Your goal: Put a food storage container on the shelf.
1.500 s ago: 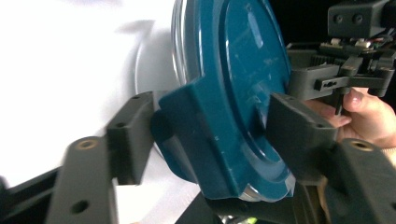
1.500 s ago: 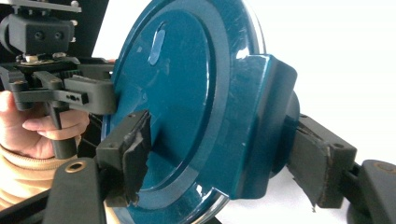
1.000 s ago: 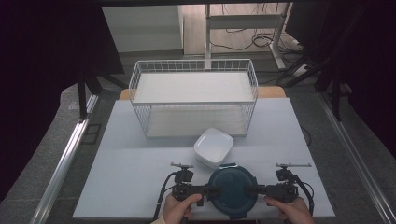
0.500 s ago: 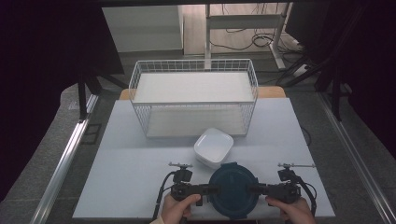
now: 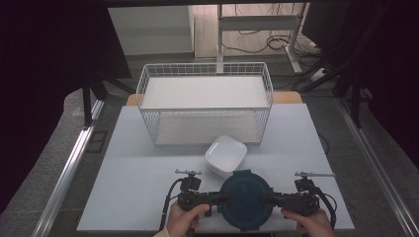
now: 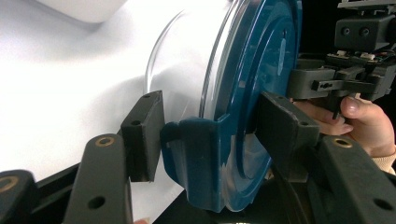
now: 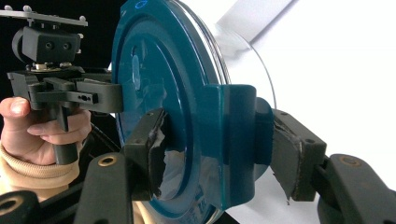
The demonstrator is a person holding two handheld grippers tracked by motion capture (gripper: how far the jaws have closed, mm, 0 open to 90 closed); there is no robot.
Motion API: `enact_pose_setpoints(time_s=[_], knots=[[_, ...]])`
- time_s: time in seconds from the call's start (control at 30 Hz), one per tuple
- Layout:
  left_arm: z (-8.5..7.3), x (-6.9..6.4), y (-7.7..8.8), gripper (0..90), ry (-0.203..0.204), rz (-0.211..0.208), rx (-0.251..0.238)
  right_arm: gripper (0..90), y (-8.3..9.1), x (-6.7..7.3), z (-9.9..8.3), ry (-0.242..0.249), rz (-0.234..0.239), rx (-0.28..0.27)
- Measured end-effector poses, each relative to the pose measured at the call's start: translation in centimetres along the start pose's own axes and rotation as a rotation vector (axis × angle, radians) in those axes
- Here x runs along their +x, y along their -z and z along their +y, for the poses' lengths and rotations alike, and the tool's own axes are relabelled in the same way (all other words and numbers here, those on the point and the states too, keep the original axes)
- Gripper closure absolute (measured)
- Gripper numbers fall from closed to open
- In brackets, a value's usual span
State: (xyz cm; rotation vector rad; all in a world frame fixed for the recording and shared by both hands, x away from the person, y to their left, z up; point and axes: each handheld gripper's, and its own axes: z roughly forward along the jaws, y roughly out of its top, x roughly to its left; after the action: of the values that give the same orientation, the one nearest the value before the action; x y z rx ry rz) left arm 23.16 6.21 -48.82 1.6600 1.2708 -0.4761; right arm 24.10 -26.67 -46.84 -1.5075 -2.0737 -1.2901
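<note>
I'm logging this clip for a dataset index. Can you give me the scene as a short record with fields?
setting: white table
held thing: round clear container with dark blue lid
left gripper: closed on the lid's left clip
right gripper: closed on the lid's right clip
nearby: white square bowl, just beyond the container
behind: white wire basket, nothing seen in it

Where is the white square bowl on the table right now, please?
In the high view, the white bowl sits near the table's middle, just in front of the wire basket and right behind the blue-lidded container.
</note>
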Motion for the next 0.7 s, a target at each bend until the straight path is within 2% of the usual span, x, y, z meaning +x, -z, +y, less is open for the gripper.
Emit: enact_pose_setpoints(time_s=[0.13, 0.3, 0.5, 0.7], knots=[[0.5, -0.2, 0.5, 42.9, -0.024, 0.002, 0.003, 41.0, 0.1, 0.5, 0.2, 0.013, 0.000, -0.008], [1.3, -0.5, 1.0, 42.9, -0.030, -0.002, 0.001, 41.1, 0.2, 1.0, 0.8, 0.023, -0.001, -0.023], [2.8, -1.1, 2.2, 42.9, -0.052, 0.017, -0.003, 41.1, 0.2, 1.8, 2.1, 0.037, 0.010, -0.038], [4.2, -1.4, 3.3, 43.0, -0.054, 0.021, -0.014, 41.1, 0.0, 2.7, 3.8, 0.055, 0.016, -0.040]])
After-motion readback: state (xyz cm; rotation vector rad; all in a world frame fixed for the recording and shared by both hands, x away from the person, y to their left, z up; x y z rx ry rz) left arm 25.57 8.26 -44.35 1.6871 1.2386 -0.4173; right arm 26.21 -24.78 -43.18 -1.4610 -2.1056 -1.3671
